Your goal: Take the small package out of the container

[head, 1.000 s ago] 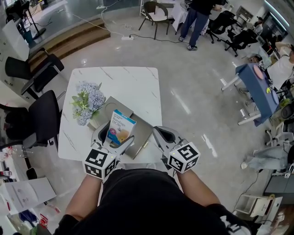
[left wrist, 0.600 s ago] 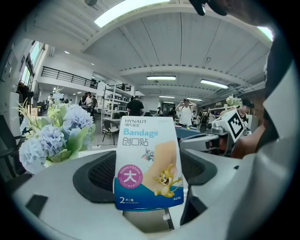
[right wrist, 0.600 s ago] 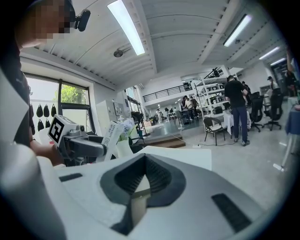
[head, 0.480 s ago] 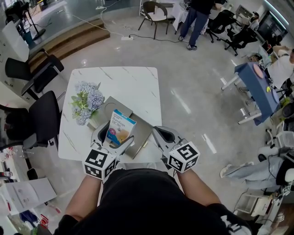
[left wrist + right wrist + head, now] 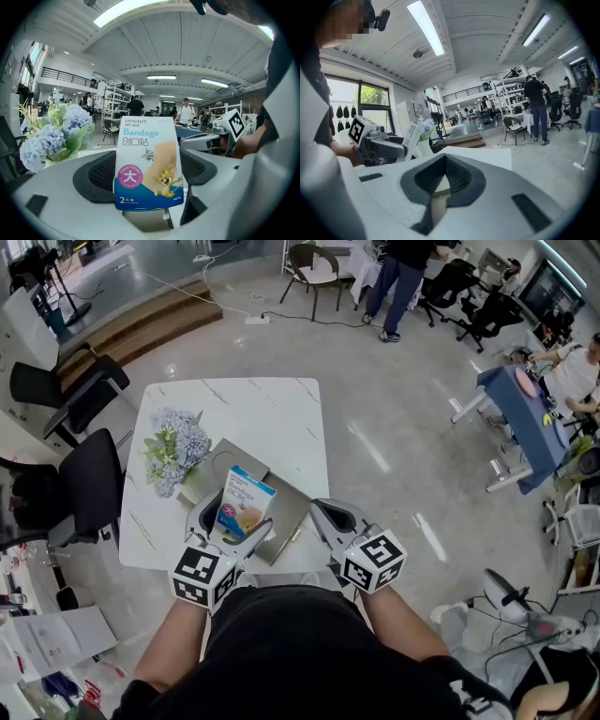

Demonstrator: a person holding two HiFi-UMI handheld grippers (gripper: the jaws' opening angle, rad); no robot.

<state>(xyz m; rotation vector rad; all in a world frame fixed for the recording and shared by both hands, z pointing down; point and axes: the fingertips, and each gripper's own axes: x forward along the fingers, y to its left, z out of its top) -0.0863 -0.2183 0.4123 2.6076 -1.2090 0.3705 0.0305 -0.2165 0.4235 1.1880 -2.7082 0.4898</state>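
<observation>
The small package (image 5: 246, 502) is a white and blue bandage packet with a cartoon print. It stands upright between the jaws of my left gripper (image 5: 231, 525), held above the grey flat container (image 5: 287, 509) on the white table (image 5: 272, 409). In the left gripper view the package (image 5: 149, 161) fills the middle, clamped near its bottom edge by the left gripper (image 5: 149, 180). My right gripper (image 5: 329, 520) hovers at the table's near edge, to the right of the container. Its jaws are shut with nothing between them, as the right gripper view (image 5: 443, 180) also shows.
A vase of pale blue flowers (image 5: 175, 448) stands left of the container. Black chairs (image 5: 82, 486) stand left of the table. People and office furniture (image 5: 525, 418) are far off on the floor to the right and at the back.
</observation>
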